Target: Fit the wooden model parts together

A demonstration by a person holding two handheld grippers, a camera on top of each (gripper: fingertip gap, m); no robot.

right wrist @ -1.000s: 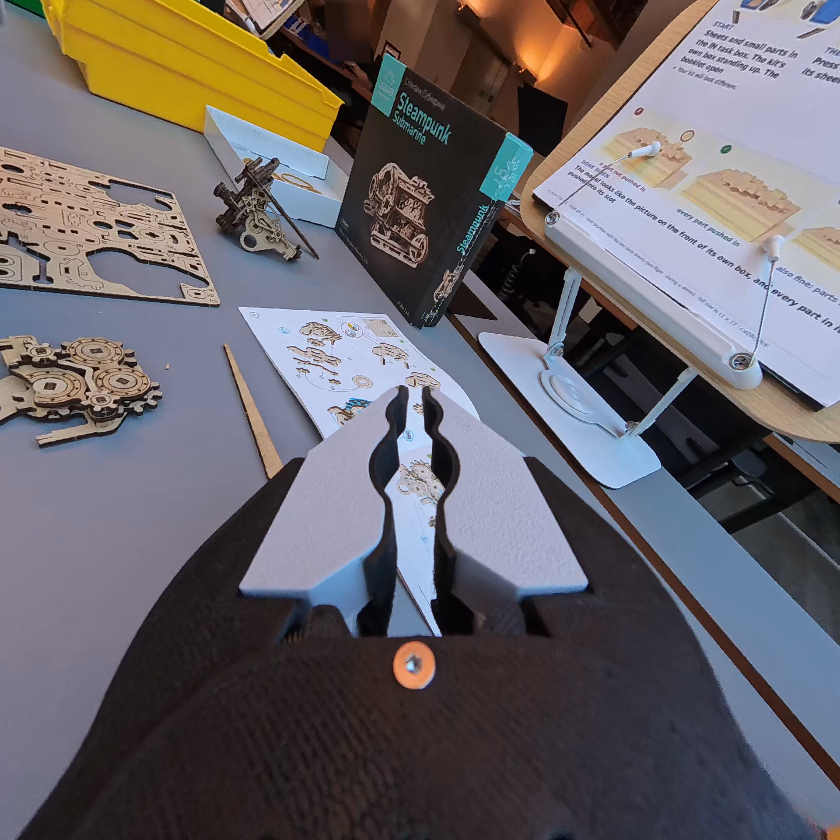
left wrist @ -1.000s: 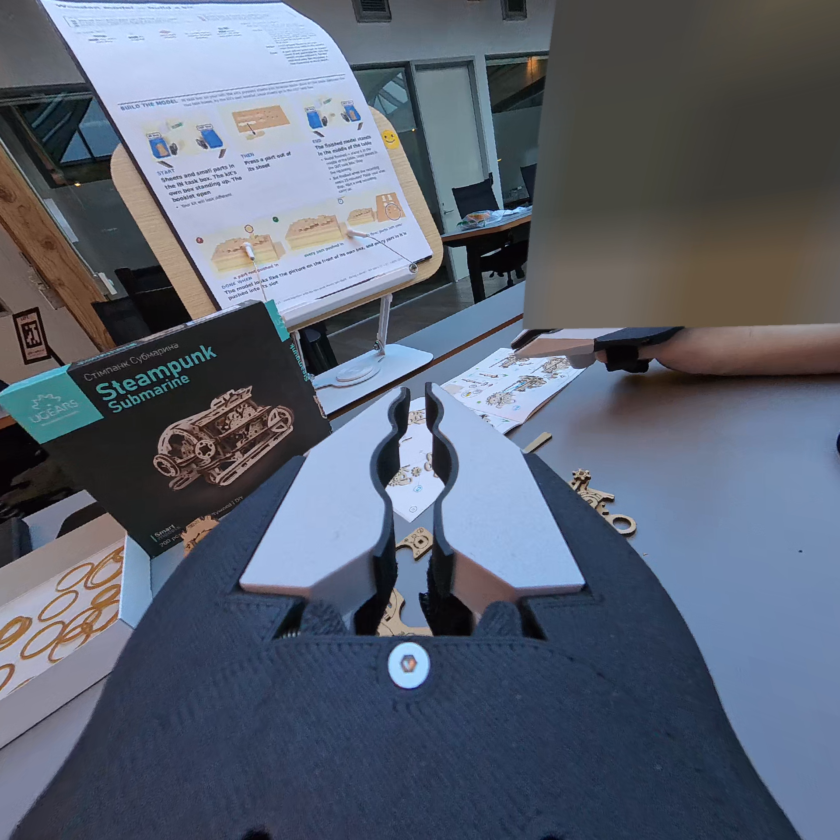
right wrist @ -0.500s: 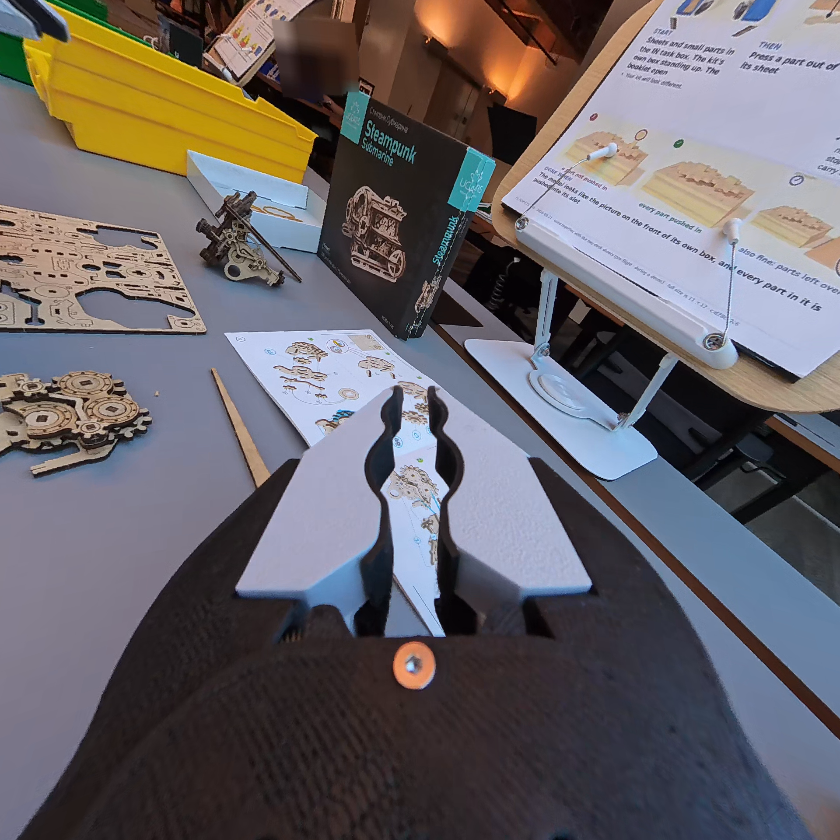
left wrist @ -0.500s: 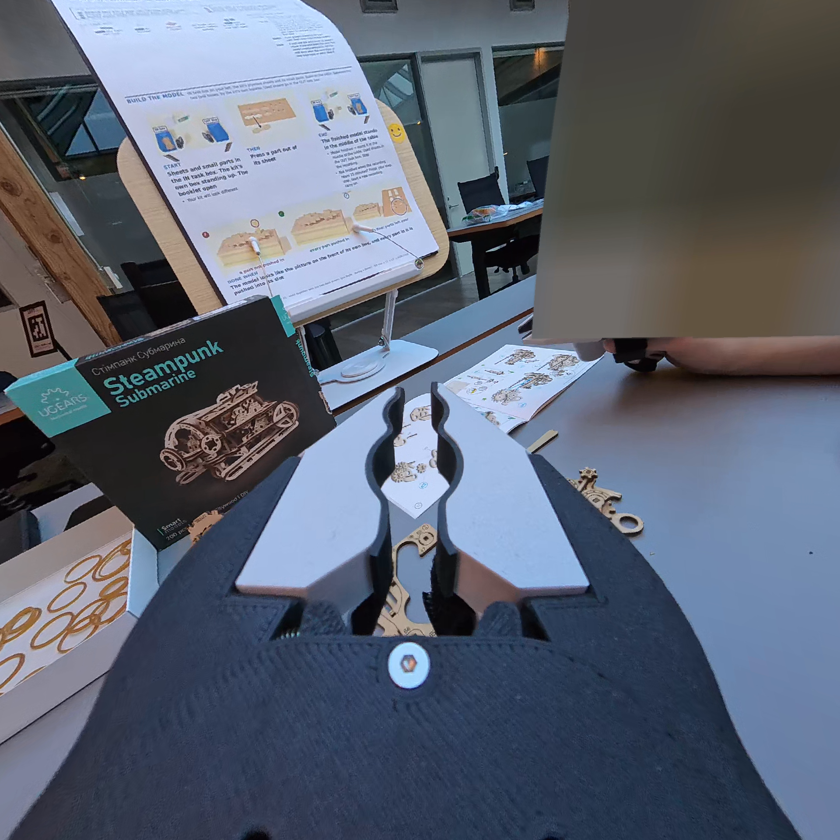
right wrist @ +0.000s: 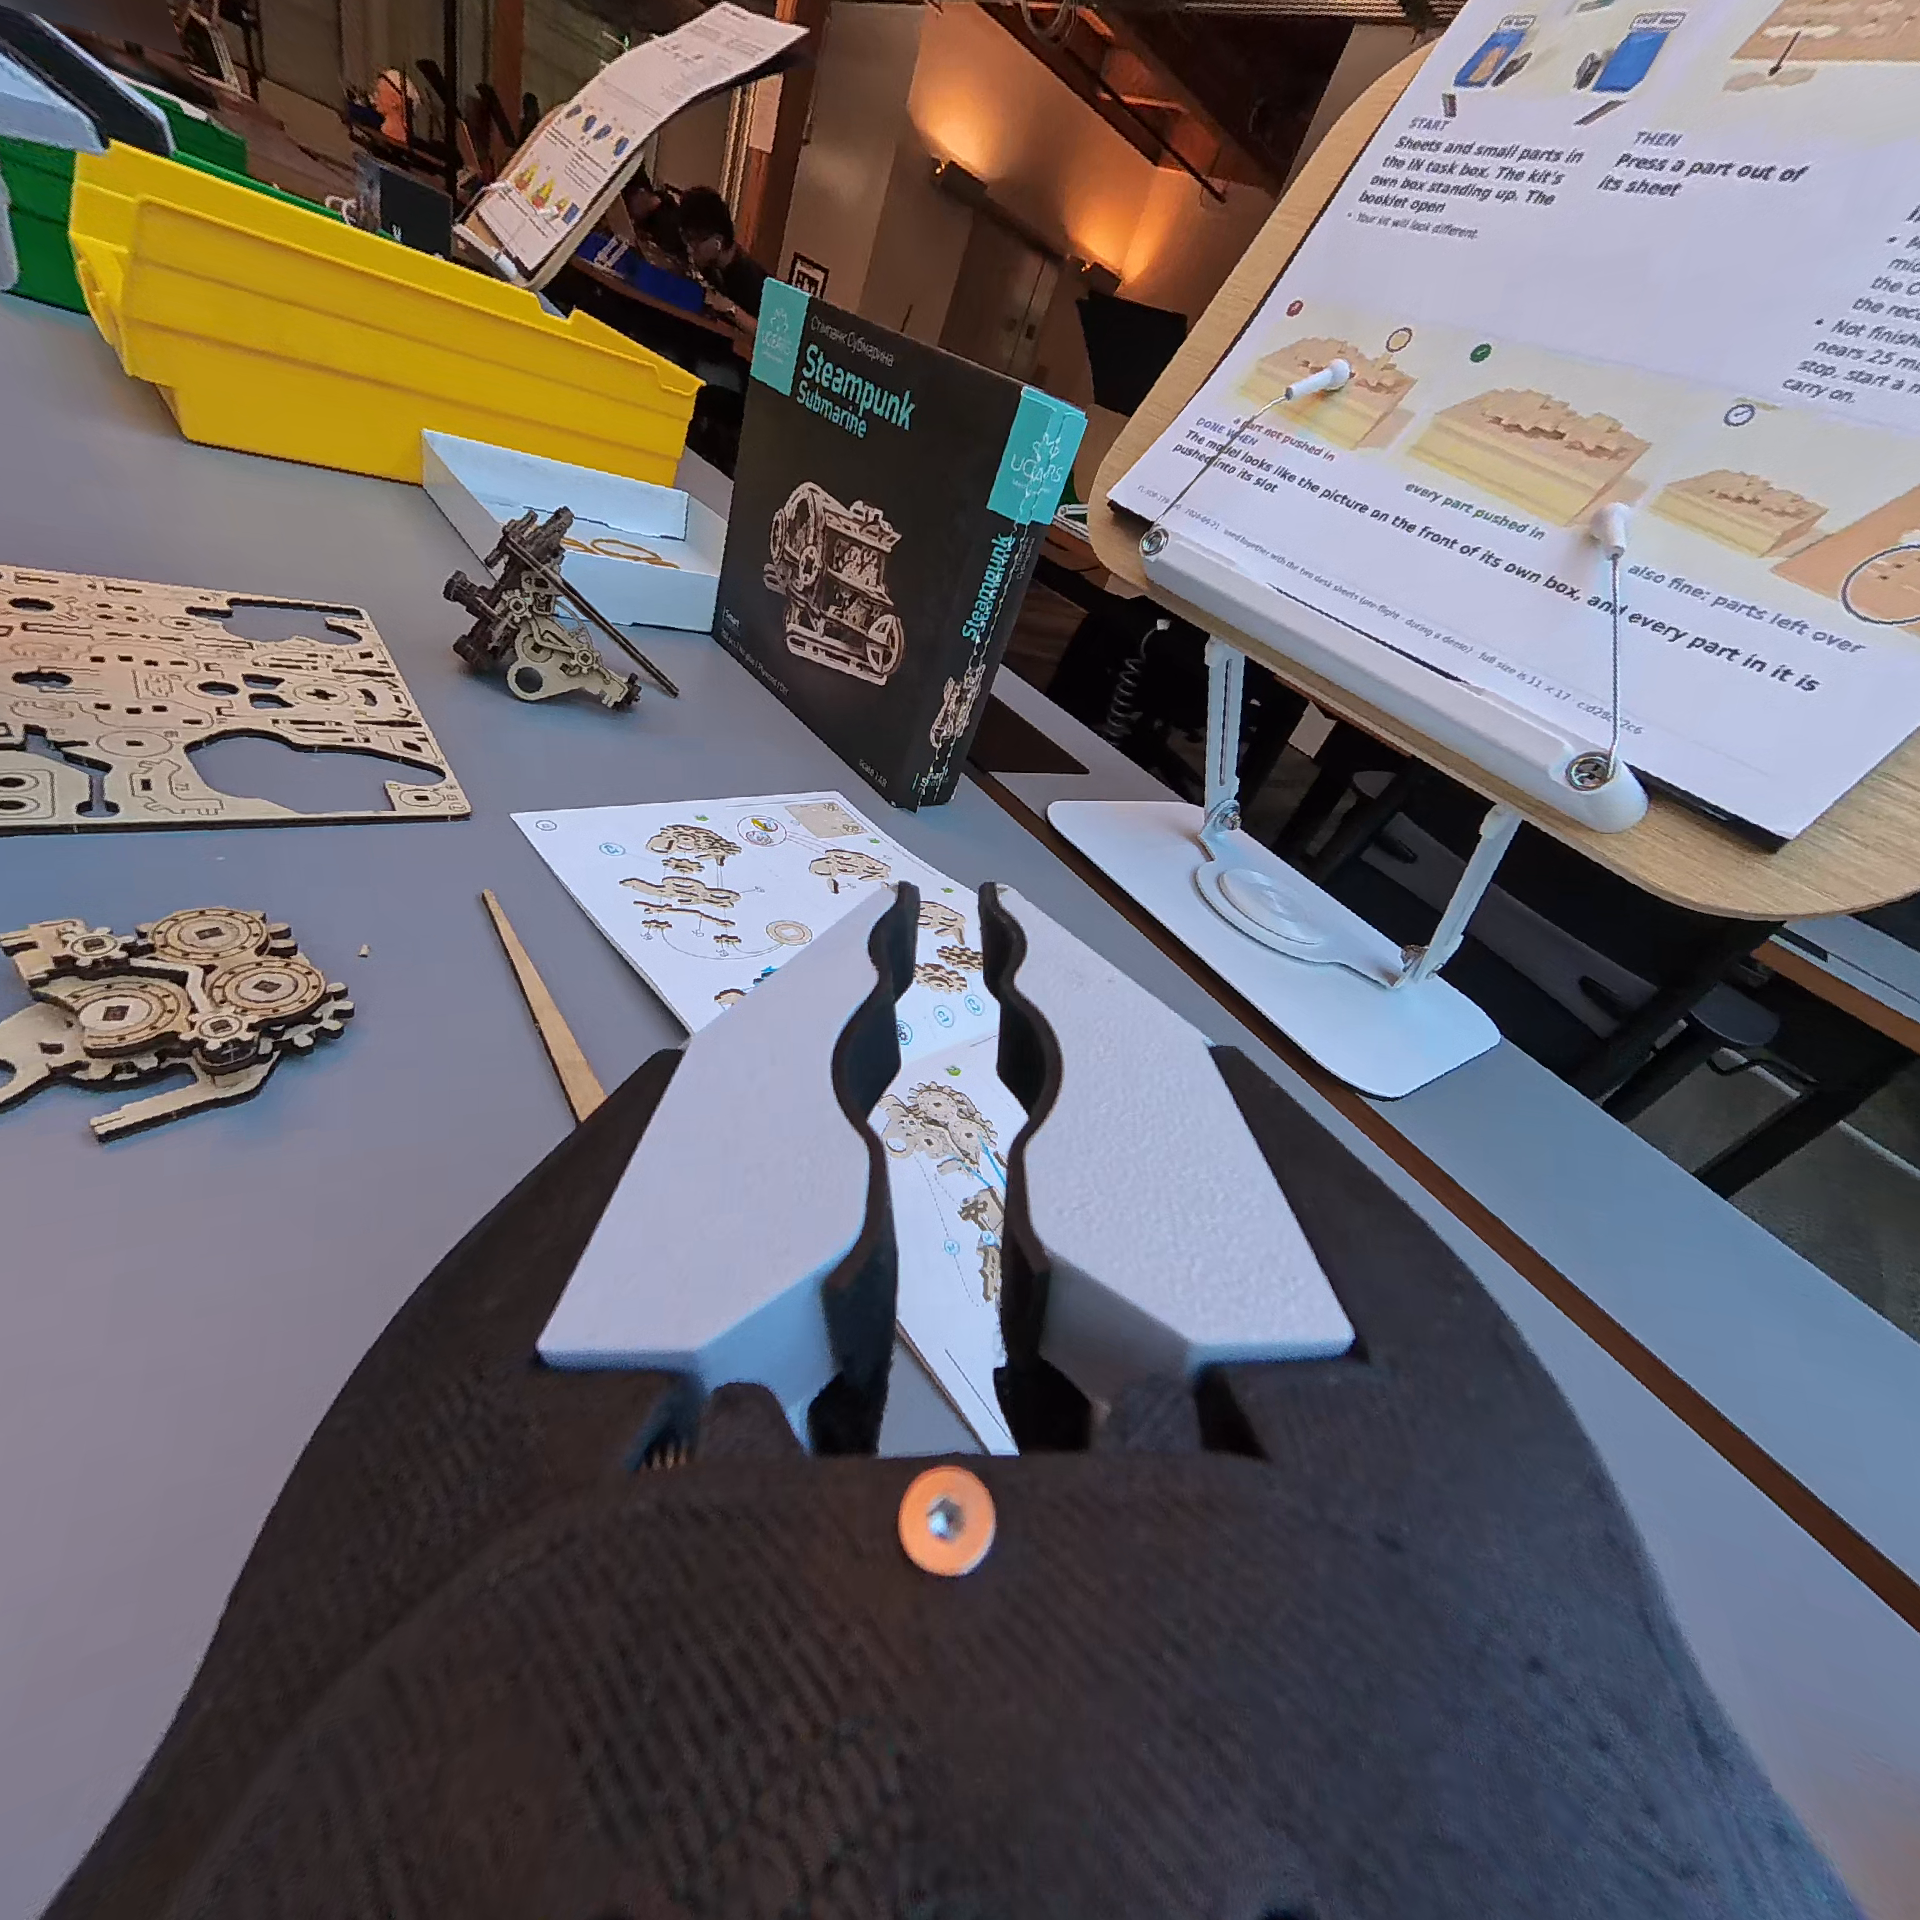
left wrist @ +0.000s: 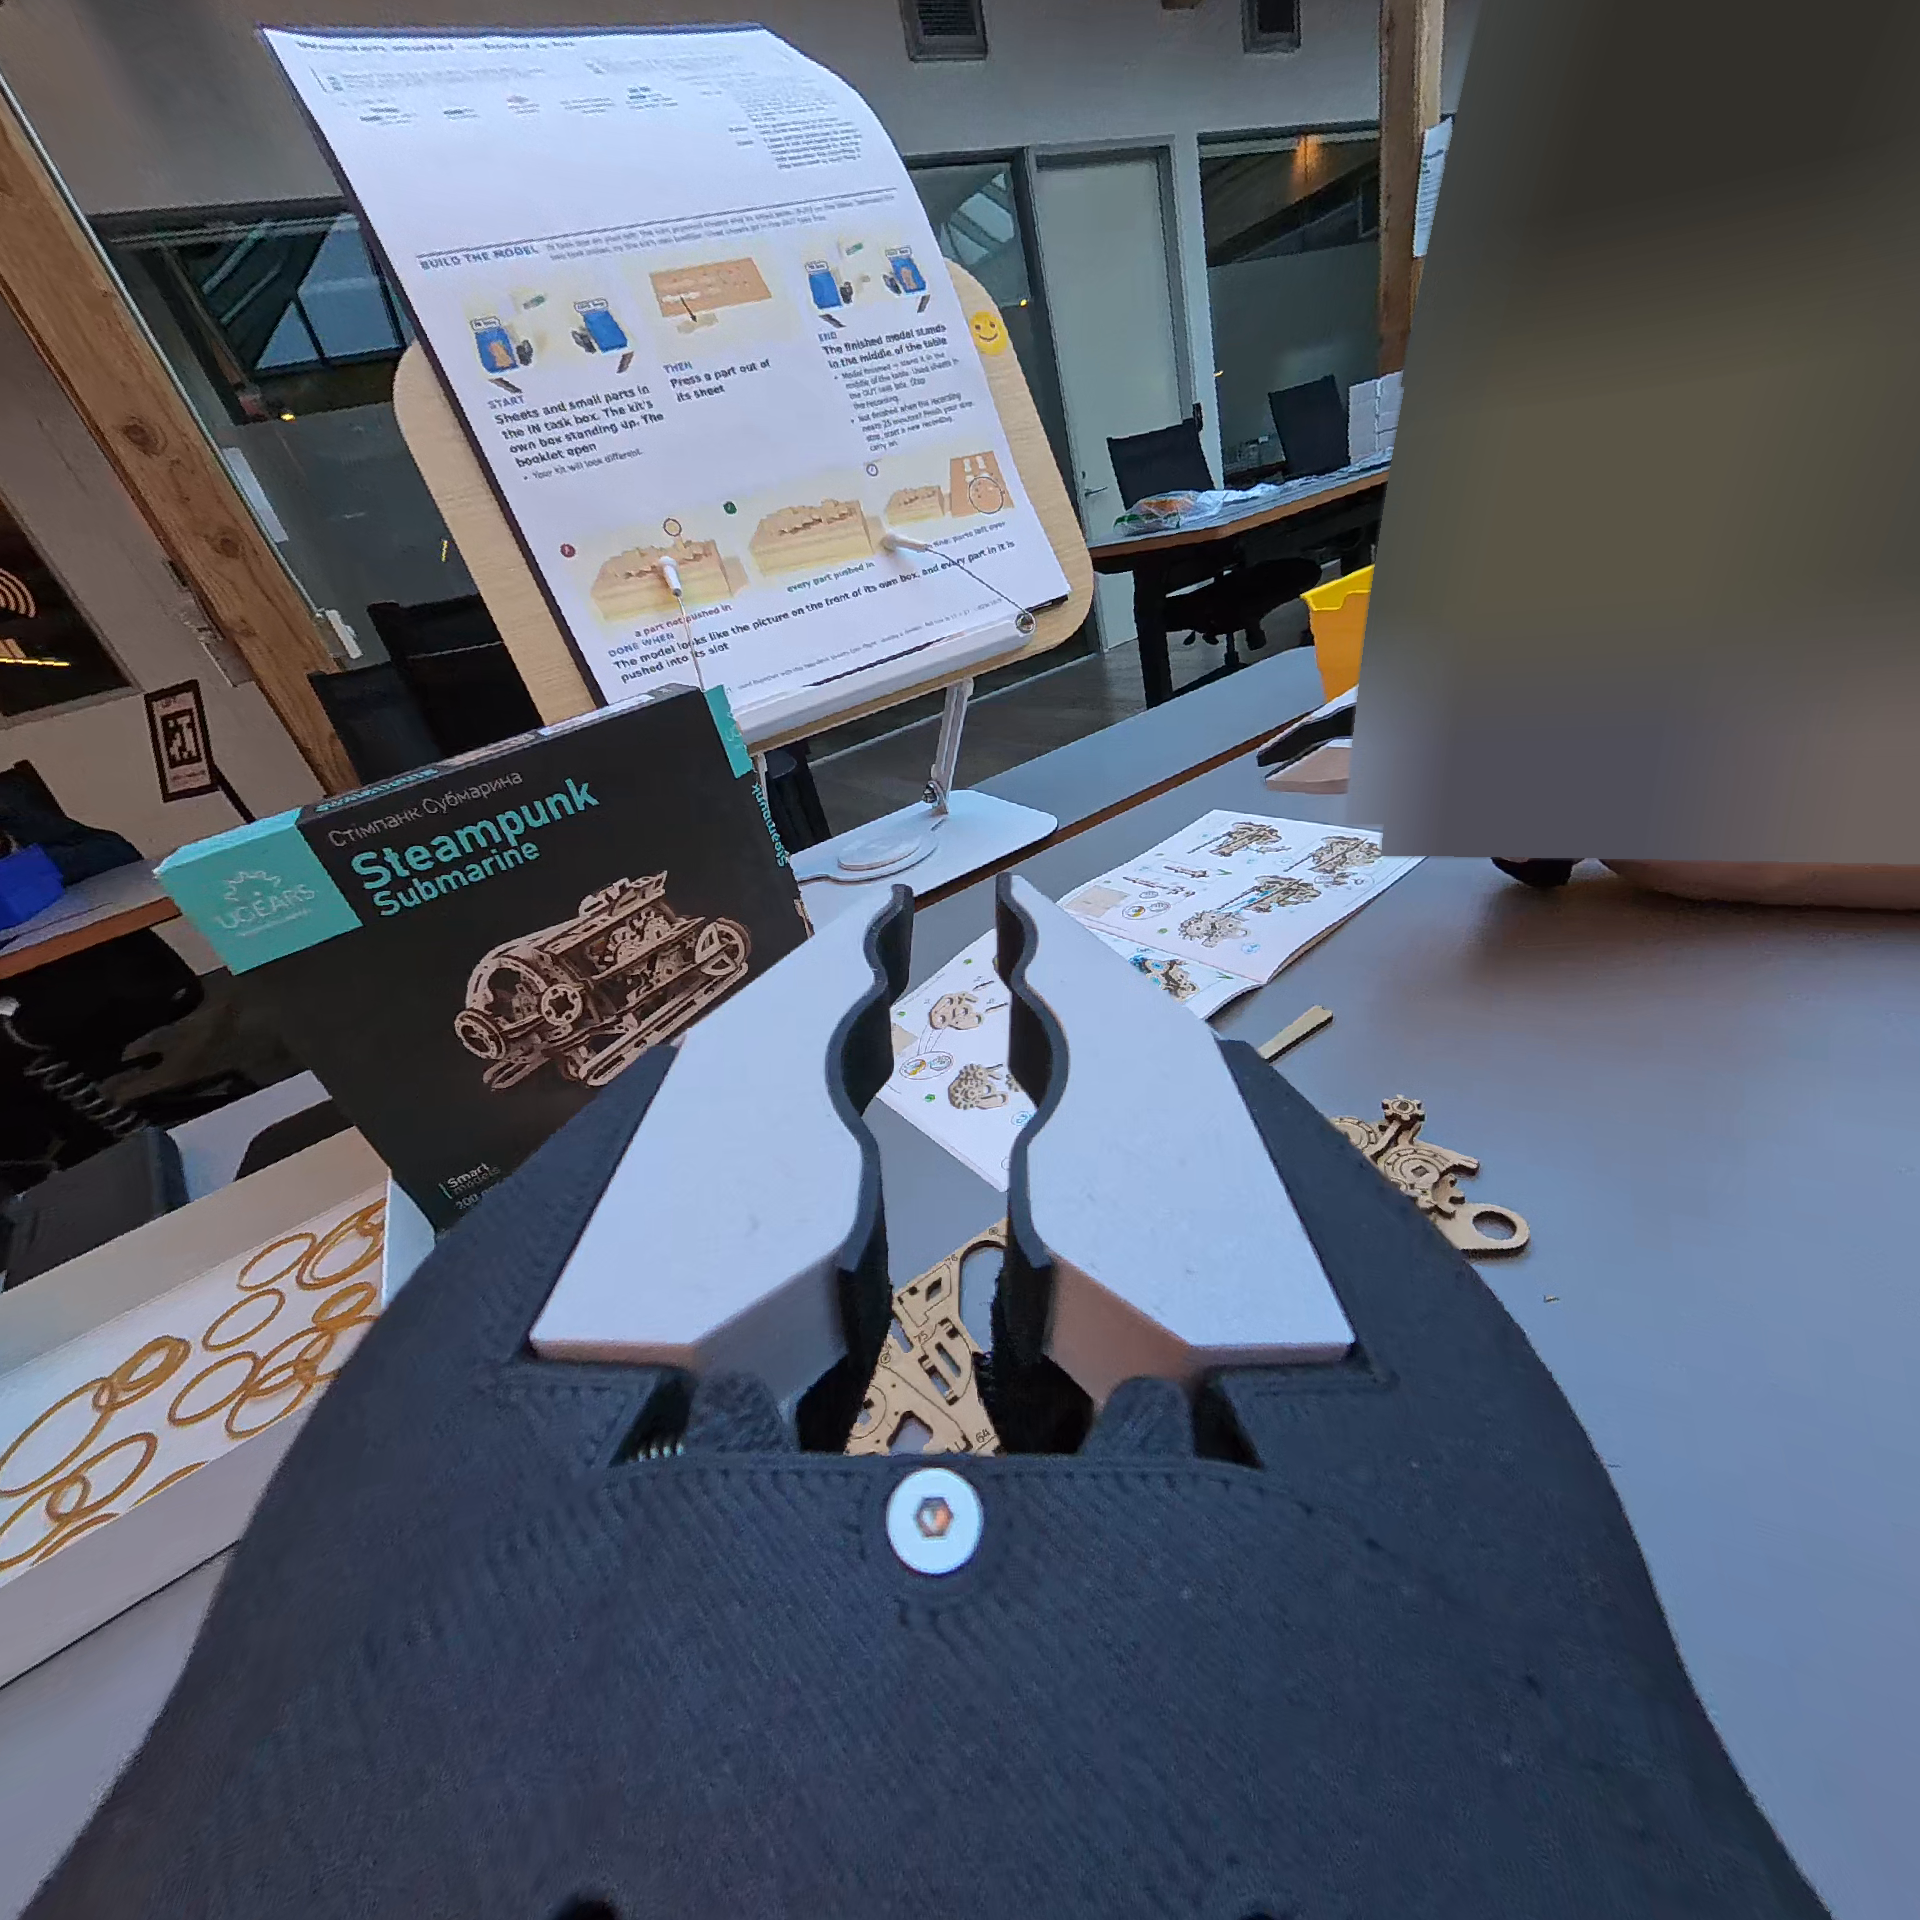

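Observation:
My left gripper hovers low over the grey table, jaws a little apart and empty. A cut-out wooden sheet lies under it. A wooden gear assembly lies to its right. My right gripper hovers over the open instruction booklet, jaws a little apart and empty. In the right wrist view the wooden sheet lies at the left, the gear assembly lies nearer, a small dark sub-assembly stands behind, and a thin wooden stick lies beside the booklet.
The dark kit box stands upright at the table's far edge, beside a white stand holding an instruction sheet. Yellow bins and a white tray sit behind. In the left wrist view the tray holds yellow rings, and a person's arm rests at the right. Some 20 cm of space lies between my two pairs of fingers. The right tips stand about 12 cm off the thin wooden stick.
Both grippers' jaws have spread slightly wider. The right wrist view has tilted up and drawn back a little. The other gripper in the left wrist view has slid right.

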